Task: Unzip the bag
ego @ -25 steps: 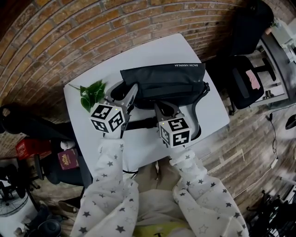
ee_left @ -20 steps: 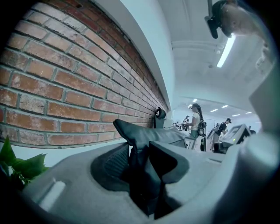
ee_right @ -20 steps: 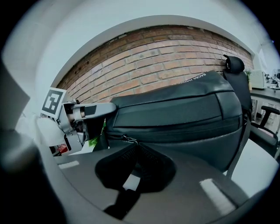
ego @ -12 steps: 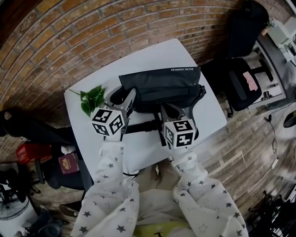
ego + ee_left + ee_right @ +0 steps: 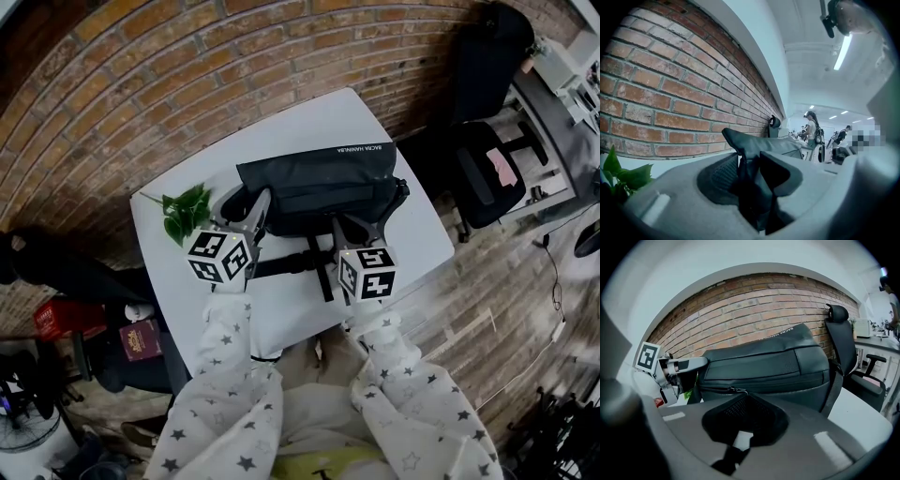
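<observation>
The bag (image 5: pixel 319 178) lies lengthwise across the far half of the white worktop (image 5: pixel 291 127). Its zip runs along the near face and looks closed along all of its visible length. The zipper pull (image 5: pixel 733 391) sits at the zip's left end.

The right gripper (image 5: pixel 740 397) has its fingers drawn almost together, with the pull right at their tips. They appear to pinch its tab, though the contact is small in view. The left gripper (image 5: pixel 749 164) has its fingers clamped on a thick fold of fabric at the bag's left end.

My judgement is that the step in hand is starting the slide. It should go best if the right gripper draws the pull straight right, low and in line with the teeth, while the left one anchors its fold and tensions the fabric leftward. An upward tug would likely lift the soft bag or lose the tab.

Both forearms, in star-print sleeves (image 5: pixel 225 347), reach forward side by side from the near edge with the grippers pointing away. The bag's strap (image 5: pixel 314 267) trails on the worktop between them. A leafy sprig (image 5: pixel 187 208) lies just left of the left gripper.
</observation>
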Demonstrator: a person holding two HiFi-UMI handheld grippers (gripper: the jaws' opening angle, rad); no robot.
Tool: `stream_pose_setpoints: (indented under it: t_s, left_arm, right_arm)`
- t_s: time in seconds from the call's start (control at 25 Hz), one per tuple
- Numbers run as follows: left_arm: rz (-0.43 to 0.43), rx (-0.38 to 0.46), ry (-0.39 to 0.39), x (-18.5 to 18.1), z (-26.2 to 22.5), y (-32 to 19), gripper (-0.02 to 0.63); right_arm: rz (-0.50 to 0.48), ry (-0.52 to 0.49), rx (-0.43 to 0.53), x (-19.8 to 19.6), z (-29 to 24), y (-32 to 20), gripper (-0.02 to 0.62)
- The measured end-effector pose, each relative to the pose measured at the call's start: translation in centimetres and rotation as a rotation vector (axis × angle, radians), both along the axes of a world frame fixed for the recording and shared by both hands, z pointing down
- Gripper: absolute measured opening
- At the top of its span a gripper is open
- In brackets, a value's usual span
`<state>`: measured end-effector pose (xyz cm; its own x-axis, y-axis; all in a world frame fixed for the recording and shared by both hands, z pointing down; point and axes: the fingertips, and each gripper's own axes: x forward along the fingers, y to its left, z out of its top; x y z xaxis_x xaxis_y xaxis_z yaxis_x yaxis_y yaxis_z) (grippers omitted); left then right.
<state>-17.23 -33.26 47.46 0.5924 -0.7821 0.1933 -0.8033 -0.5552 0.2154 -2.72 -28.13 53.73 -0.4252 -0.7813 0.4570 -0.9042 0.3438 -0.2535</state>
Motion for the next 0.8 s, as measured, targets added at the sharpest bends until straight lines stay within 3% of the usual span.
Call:
stream_pose_setpoints:
  t_s: [0.8]
  left_arm:
    - [-0.032,0.007,0.024,-0.5,0.1,0.0,0.143]
  right_arm:
    - [0.128,-0.008,0.001,4.5,-0.4,-0.4,0.02]
